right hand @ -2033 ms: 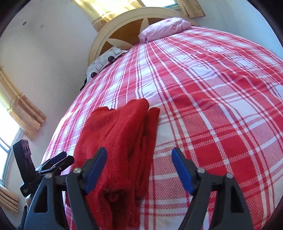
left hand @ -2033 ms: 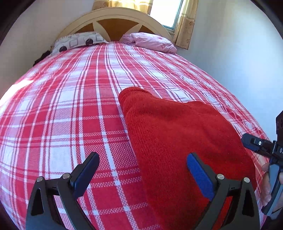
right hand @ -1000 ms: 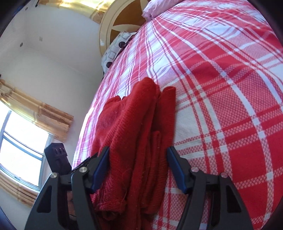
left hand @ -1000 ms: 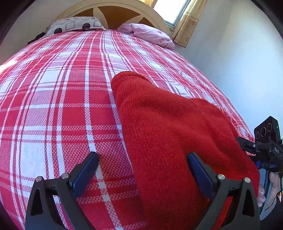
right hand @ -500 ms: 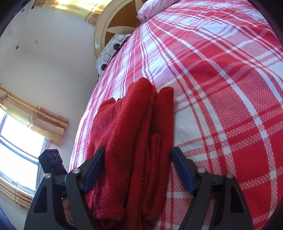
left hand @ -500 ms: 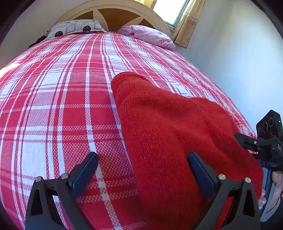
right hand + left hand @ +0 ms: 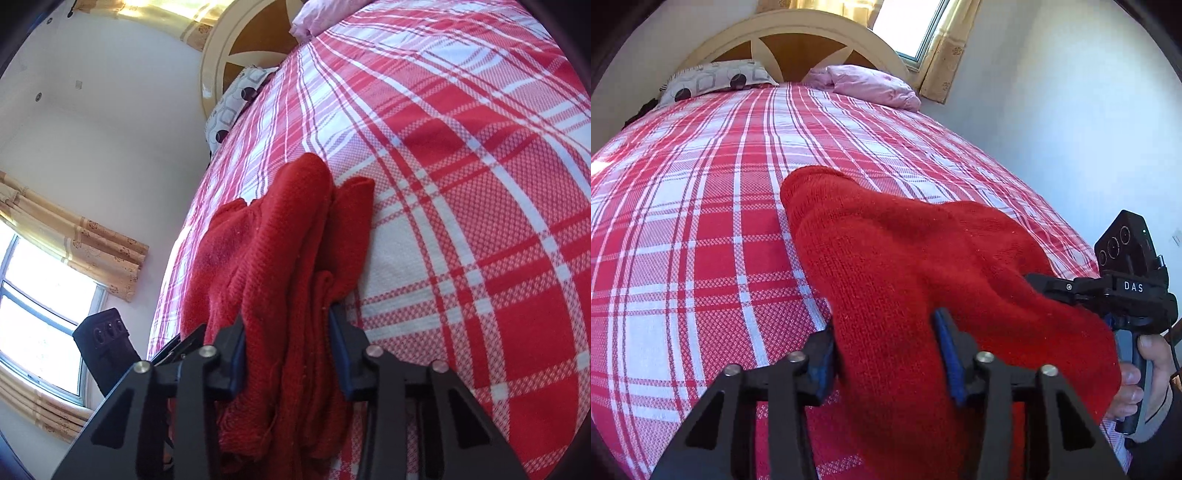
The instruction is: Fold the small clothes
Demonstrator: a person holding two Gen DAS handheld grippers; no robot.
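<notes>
Red-checked bedspread point(image 7: 701, 221) under red knit garment point(image 7: 905, 266).

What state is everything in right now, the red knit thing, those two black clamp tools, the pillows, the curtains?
Red sweater: folded into layers, lying on the checked bedspread, its near edge gripped at two spots.
Left gripper: jaws shut on the sweater.
Right gripper: jaws shut on the sweater's layered edge.
Patterned pillow: lying flat by the headboard.
Pink pillow: rumpled, beside it.
Curtains: drawn aside, window uncovered.
</notes>
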